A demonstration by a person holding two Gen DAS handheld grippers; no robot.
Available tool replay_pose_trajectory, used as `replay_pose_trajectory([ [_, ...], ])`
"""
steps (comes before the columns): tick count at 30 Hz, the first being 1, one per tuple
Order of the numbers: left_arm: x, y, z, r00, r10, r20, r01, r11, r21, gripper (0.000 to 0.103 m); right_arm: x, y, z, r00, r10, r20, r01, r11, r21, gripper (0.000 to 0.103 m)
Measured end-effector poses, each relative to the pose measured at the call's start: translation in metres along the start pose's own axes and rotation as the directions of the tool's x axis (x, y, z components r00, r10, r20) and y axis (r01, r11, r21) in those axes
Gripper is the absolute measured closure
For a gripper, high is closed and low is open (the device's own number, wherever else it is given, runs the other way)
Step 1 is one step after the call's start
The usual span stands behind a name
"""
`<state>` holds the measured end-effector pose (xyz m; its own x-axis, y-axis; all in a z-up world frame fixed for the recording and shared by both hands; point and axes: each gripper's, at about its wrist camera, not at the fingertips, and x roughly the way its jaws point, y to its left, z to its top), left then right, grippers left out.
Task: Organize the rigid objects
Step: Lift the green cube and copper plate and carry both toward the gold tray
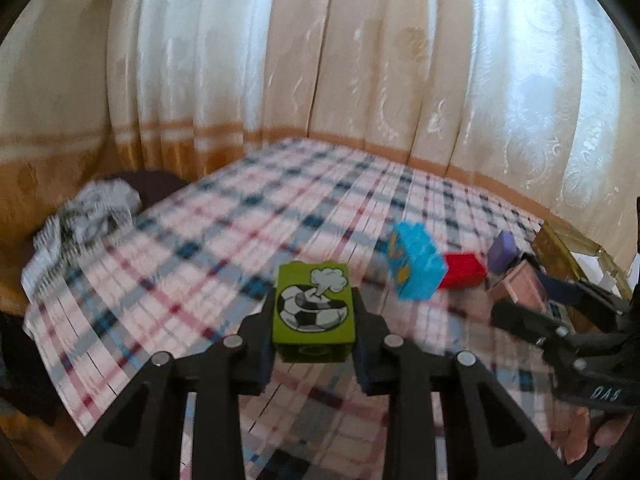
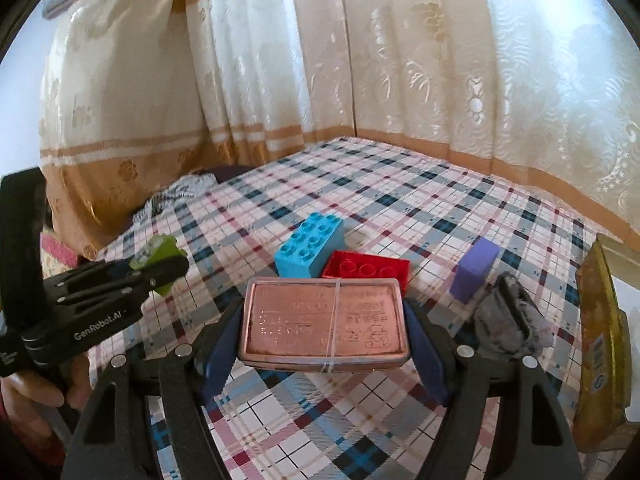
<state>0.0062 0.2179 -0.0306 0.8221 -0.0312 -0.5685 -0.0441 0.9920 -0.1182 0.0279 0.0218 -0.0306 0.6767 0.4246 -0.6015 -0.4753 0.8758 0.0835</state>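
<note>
While the left gripper [image 1: 314, 312] pinches the green brick [image 1: 313, 308] between its pads, clear of the checked cloth [image 1: 224, 224], the right gripper [image 2: 324, 320] clamps the copper tin [image 2: 324, 320] by its two short ends, flat face up. Blue brick [image 2: 310, 246] and red brick [image 2: 366, 270] lie touching on the cloth just beyond the tin. Purple block [image 2: 474, 270] stands upright to their right, apart. Grey bundle [image 2: 510, 320] lies beside the right finger.
</note>
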Motion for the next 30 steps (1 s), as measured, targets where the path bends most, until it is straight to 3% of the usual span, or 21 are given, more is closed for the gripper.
replay_pose_trajectory([
  [5, -0.007, -0.026, 0.018, 0.999, 0.015, 0.049, -0.017, 0.999, 0.043, 0.073, -0.011, -0.008, 0.000, 0.997, -0.062, 0.044, 0.062, 0.998, 0.007, 0.025],
  [30, 0.012, -0.114, 0.018, 0.997, -0.025, 0.067, 0.020, 0.998, 0.068, 0.073, -0.065, -0.062, -0.008, 0.968, -0.204, 0.147, 0.187, 0.975, 0.120, 0.025],
])
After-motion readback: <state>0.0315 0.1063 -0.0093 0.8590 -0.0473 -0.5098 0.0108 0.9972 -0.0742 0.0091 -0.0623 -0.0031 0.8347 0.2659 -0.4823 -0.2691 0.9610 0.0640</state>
